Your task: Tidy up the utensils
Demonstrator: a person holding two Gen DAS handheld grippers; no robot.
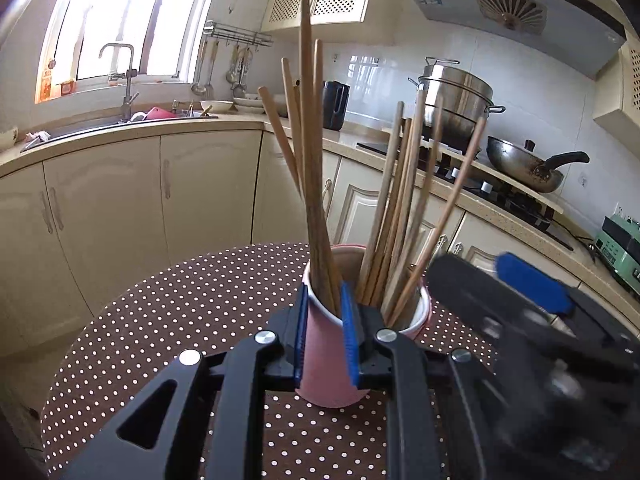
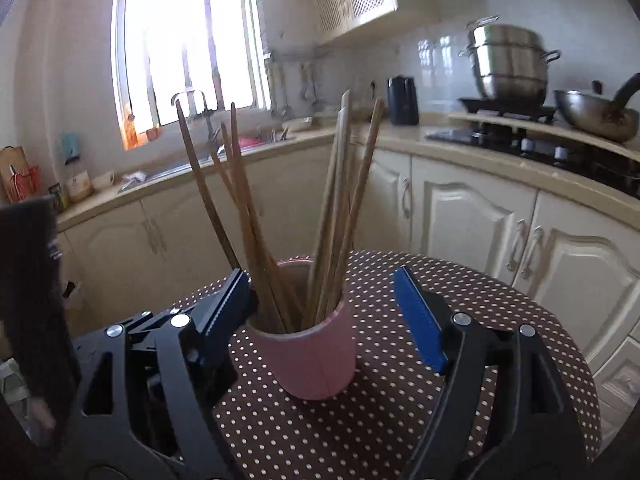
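Chopsticks (image 1: pixel 312 184) stand near upright in a pink cup (image 1: pixel 328 360) at lower centre of the left wrist frame, on the dotted table (image 1: pixel 180 312), their long axes fanning up and outward in two bunches. Left gripper (image 1: pixel 325 332) pinches the cup's near wall, one pad inside the rim. Right gripper (image 2: pixel 324 316) is spread wide around the cup, pads apart from it; no writing is legible.

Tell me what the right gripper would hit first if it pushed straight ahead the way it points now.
Probably the pink cup holding the chopsticks: it stands centred between the right gripper's open fingers, just ahead. Depth is hard to judge.
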